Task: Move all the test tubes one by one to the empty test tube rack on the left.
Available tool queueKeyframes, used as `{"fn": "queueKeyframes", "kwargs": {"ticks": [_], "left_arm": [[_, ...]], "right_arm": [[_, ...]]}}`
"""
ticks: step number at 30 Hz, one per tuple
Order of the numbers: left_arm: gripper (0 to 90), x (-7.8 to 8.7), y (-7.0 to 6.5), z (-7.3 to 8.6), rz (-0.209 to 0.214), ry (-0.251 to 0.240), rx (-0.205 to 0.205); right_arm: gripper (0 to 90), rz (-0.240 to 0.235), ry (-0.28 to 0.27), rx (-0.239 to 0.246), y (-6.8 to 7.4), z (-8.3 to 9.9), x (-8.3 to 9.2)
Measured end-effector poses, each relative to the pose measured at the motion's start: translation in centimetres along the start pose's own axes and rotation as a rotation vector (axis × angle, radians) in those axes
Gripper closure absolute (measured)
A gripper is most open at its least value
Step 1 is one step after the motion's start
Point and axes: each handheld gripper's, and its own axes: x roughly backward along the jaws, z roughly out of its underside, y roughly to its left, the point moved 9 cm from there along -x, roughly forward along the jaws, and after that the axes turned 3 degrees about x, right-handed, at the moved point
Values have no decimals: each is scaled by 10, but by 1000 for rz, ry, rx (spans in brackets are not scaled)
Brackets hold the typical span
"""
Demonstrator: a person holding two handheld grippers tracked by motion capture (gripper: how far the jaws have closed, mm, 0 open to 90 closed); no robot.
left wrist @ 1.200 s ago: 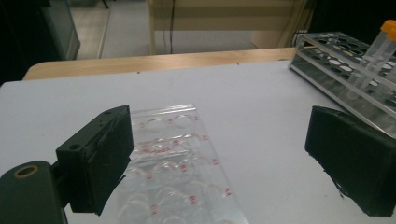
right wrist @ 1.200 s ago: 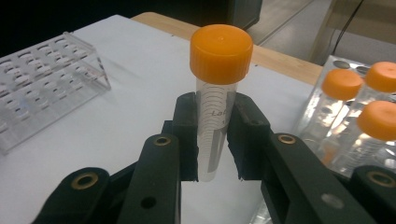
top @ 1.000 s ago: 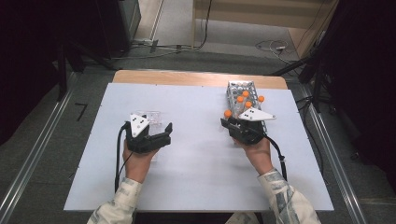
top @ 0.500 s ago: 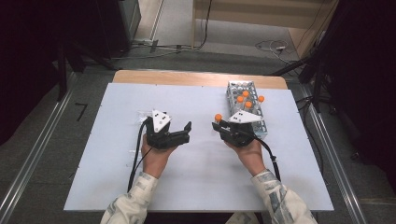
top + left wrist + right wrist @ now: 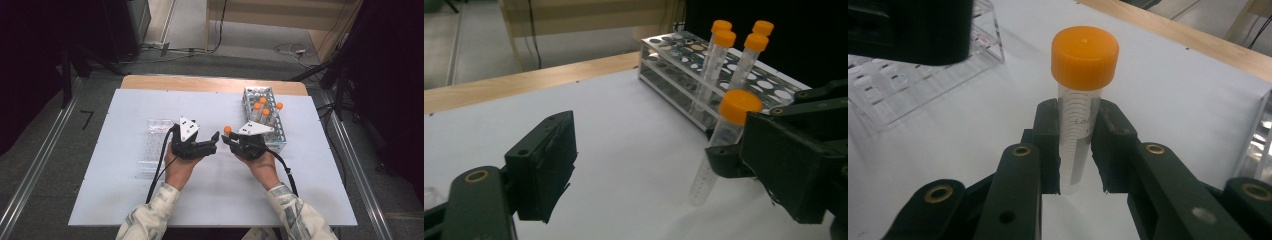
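At mid-table, the right gripper (image 5: 229,141) is clamped on the clear body of an orange-capped tube (image 5: 1079,100), holding it upright just off the white table (image 5: 300,200) — near the metal rack (image 5: 272,131) at the far right, where four more capped tubes (image 5: 734,50) stand in their holes. The left gripper (image 5: 216,141) faces it from close by, its jaws standing apart with nothing between them; they have just been closing a little. A clear plastic rack (image 5: 155,142) lies behind it at the left, its visible slots seemingly unfilled. By the look of things the job is at an early stage: one tube is out of the metal rack and in mid-transfer — possibly a handover to the left gripper — with four left to move.
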Motion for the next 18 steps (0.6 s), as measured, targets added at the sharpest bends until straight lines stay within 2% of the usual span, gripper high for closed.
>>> {"fn": "queueKeyframes", "kwargs": {"ticks": [1,7,13,18], "left_arm": [[179,-2,-4,0,15,-2,-9],[268,-8,-14,0,44,4,-22],[436,-12,-26,3,108,12,-42],[523,-14,-30,4,120,25,-56]], "right_arm": [[718,-2,1,-1,1,0,-1],[717,-16,5,4,7,-1,-4],[717,-24,8,14,11,0,-6],[717,-31,9,17,14,0,-6]]}}
